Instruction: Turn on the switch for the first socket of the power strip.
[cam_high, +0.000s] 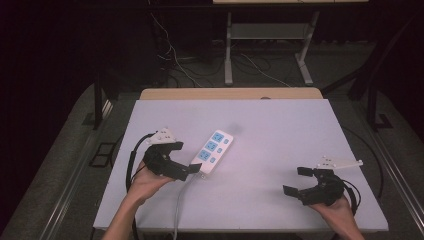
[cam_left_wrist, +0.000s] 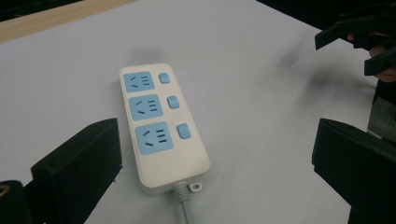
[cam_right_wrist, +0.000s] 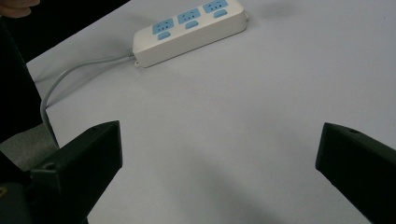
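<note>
A white power strip (cam_high: 212, 151) with three blue sockets and blue switches lies flat on the white table (cam_high: 285, 125), left of centre. Its grey cable (cam_high: 178, 210) runs off the near edge. My left gripper (cam_high: 184, 159) stands open just left of the strip's cable end, with nothing between its jaws. In the left gripper view the power strip (cam_left_wrist: 159, 126) lies ahead between the spread jaws of my left gripper (cam_left_wrist: 215, 163). My right gripper (cam_high: 296, 181) is open near the front right of the table, far from the strip. The right gripper view has the power strip (cam_right_wrist: 189, 28) at its top.
A wooden strip (cam_high: 230, 93) borders the table's far edge. Beyond it stand a metal desk frame (cam_high: 270, 40) and loose cables (cam_high: 175, 55) on the dark floor. The right gripper (cam_left_wrist: 359, 42) appears at the top right of the left gripper view.
</note>
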